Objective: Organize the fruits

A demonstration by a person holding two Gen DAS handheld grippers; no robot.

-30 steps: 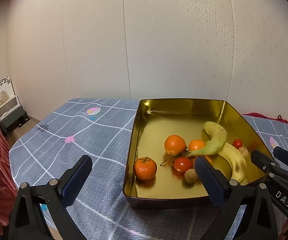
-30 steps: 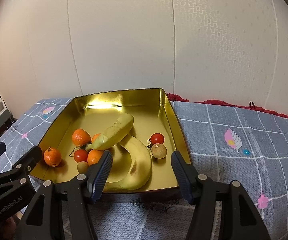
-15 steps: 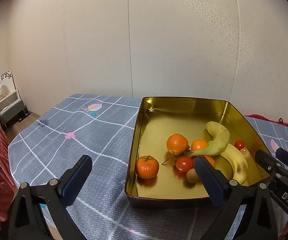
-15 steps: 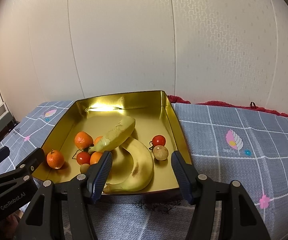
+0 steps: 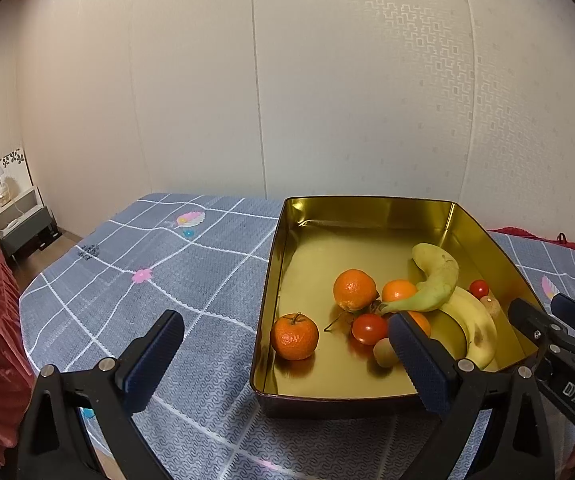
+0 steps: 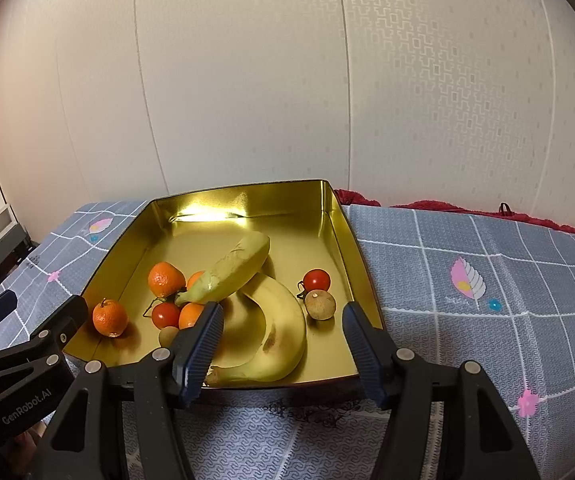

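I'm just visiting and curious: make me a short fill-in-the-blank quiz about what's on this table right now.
1. All the fruit lies inside a ____-coloured tin tray.
2. The greenish banana rests on top of the ____ banana.
3. The two hand-held grippers, left and right, hold ____.
4. The tablecloth under the tray is ____ with white lines.

Missing words: gold; yellow; nothing; grey

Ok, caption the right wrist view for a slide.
Open right gripper hovers before a gold tray of bananas, oranges and tomatoes on a grey cloth.
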